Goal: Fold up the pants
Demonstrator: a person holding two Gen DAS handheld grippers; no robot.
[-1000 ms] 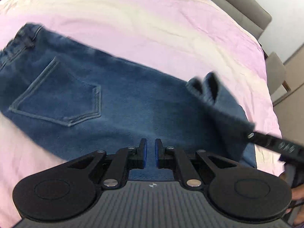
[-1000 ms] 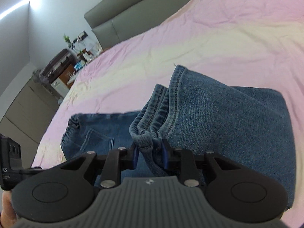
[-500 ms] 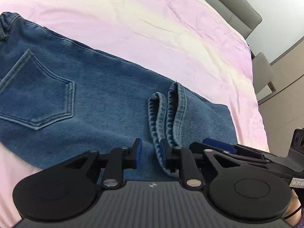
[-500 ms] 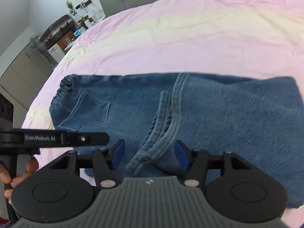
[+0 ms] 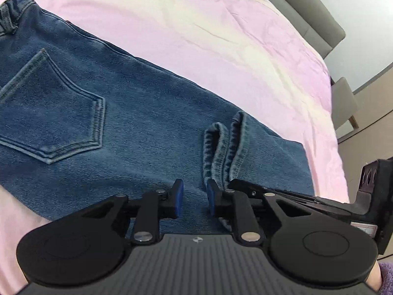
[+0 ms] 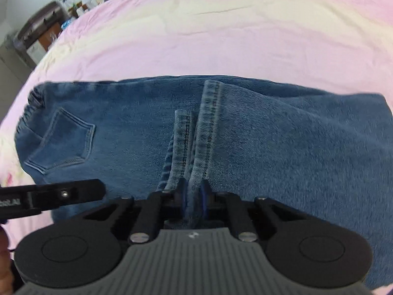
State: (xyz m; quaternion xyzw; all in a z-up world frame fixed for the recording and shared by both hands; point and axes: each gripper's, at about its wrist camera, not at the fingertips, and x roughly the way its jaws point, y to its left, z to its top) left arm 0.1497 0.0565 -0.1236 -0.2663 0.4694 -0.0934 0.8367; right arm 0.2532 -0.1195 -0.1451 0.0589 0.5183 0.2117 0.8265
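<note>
Blue jeans (image 5: 122, 127) lie flat on the pink bed sheet (image 5: 221, 36), back pocket up, with the leg ends folded over onto the thigh part. The two stitched hems (image 6: 194, 147) lie side by side on top. My right gripper (image 6: 193, 196) is low over them, its jaws closing, and the blue pads pinch a ridge of hem denim. My left gripper (image 5: 192, 199) hovers just left of the hems (image 5: 221, 147), jaws a little apart with nothing gripped, only flat denim below the gap. The right gripper's finger (image 5: 294, 199) reaches in beside it.
The pink and cream sheet (image 6: 196, 36) spreads wide beyond the jeans. A grey headboard (image 5: 307, 7) and a chair (image 5: 343, 103) stand past the far edge. Cabinets and clutter (image 6: 41, 32) sit at the room's far left. A hand shows at the right view's left edge.
The lifted leg ends came down onto the jeans. My right gripper let go, spread wide, then closed again on the hem. My left gripper's jaws parted, and it sank closer to the denim.
</note>
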